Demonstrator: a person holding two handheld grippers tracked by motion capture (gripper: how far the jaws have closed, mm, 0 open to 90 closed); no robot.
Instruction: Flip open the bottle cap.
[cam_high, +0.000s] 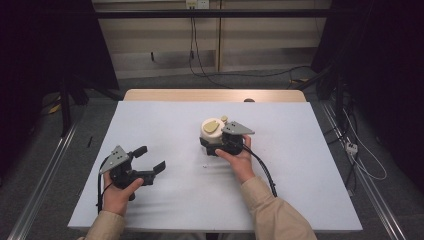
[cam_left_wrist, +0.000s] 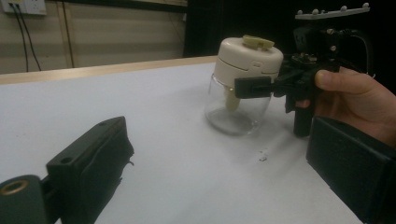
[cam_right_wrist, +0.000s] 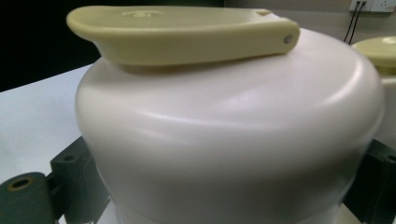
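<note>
A clear glass jar (cam_high: 212, 131) with a cream lid (cam_left_wrist: 247, 58) and a pale yellow flip lever (cam_right_wrist: 187, 32) stands upright near the middle of the white table. My right gripper (cam_high: 212, 141) is shut on it from the near side, one jaw on each side of the lid (cam_right_wrist: 224, 140). In the left gripper view the right gripper (cam_left_wrist: 250, 84) clamps the jar at the lid's lower edge, above the empty glass (cam_left_wrist: 236, 107). My left gripper (cam_high: 150, 158) rests at the front left, open and empty (cam_left_wrist: 219, 168), pointing toward the jar.
The white table top (cam_high: 165, 125) has a wooden strip (cam_high: 215, 95) along its far edge. A tiny white crumb (cam_high: 205, 166) lies just in front of the jar. Cables run over the floor behind and at the right (cam_high: 360, 160).
</note>
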